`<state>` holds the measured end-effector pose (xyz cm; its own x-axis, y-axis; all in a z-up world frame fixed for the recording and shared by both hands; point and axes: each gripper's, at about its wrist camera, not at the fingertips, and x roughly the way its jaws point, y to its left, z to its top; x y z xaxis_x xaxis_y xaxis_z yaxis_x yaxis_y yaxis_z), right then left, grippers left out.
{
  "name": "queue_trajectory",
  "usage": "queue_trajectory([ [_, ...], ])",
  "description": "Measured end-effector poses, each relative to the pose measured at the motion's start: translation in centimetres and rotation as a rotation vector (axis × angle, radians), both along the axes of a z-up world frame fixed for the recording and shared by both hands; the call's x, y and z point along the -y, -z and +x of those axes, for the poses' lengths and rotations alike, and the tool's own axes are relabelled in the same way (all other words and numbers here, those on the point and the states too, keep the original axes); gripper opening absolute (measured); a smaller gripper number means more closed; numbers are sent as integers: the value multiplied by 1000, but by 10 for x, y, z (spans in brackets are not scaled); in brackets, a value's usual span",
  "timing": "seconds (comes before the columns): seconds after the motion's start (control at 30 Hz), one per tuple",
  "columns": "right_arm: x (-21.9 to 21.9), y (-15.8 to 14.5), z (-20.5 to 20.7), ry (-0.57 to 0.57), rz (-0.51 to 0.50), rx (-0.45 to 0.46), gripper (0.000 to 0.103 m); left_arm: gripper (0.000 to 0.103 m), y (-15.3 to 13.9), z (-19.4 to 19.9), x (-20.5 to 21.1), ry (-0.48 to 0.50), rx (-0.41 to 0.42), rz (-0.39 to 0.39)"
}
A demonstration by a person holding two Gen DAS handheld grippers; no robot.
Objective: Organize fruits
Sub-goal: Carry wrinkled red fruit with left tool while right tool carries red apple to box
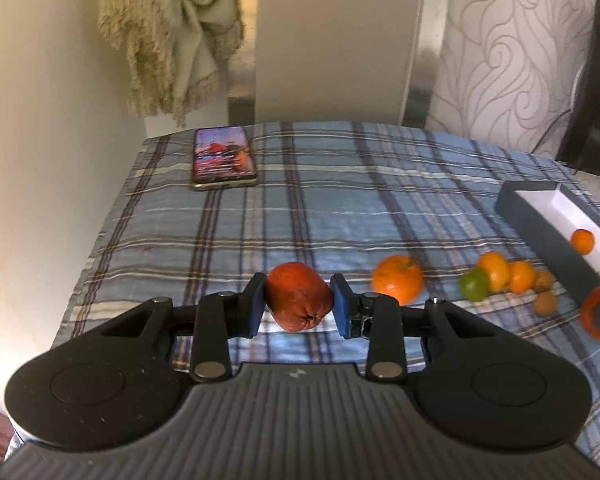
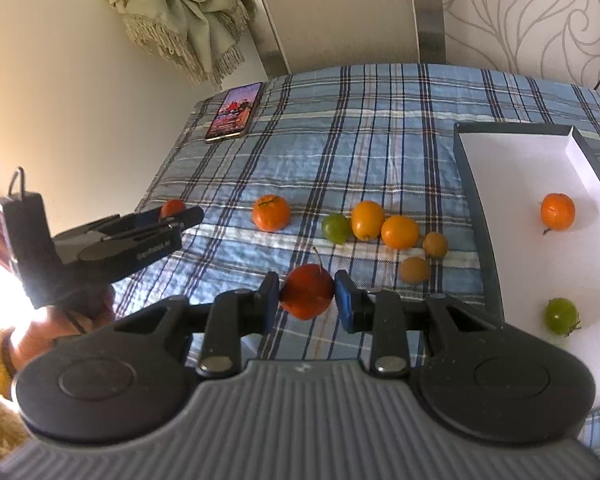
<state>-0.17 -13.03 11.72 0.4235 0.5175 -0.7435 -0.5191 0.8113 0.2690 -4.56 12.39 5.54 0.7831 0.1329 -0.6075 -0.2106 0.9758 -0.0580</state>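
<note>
Each claw grips a red fruit: left claw (image 1: 298, 303), right claw (image 2: 307, 296). Right of them, the box (image 2: 470, 184) runs out of view.

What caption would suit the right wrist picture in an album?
Right gripper holds a red fruit above the plaid cloth, beside a white tray holding two fruits.

Two black two-finger grippers (image 2: 307, 294) (image 2: 171, 216) were in view, each pinching one red round fruit (image 2: 307, 291) (image 2: 171, 207). On the blue plaid cloth (image 2: 340, 140) lay three orange citrus fruits (image 2: 271, 213), one green fruit (image 2: 336, 229) and two small brown fruits (image 2: 414, 269). The white-lined grey tray (image 2: 500, 168) at the right held one orange (image 2: 557, 211) and one green fruit (image 2: 560, 315). One phone (image 2: 235, 112) lay at upper left.
</note>
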Motion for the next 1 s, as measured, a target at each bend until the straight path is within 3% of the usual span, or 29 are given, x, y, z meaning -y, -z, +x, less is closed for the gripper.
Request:
queue_trajectory([
  [0.57, 25, 1, 2, 123, -30, -21, 33, 39, -25, 34, 39, 193, 13, 22],
  [1.0, 19, 1, 12, 145, -40, -27, 33, 40, -18, 54, 42, 238, 8, 29],
])
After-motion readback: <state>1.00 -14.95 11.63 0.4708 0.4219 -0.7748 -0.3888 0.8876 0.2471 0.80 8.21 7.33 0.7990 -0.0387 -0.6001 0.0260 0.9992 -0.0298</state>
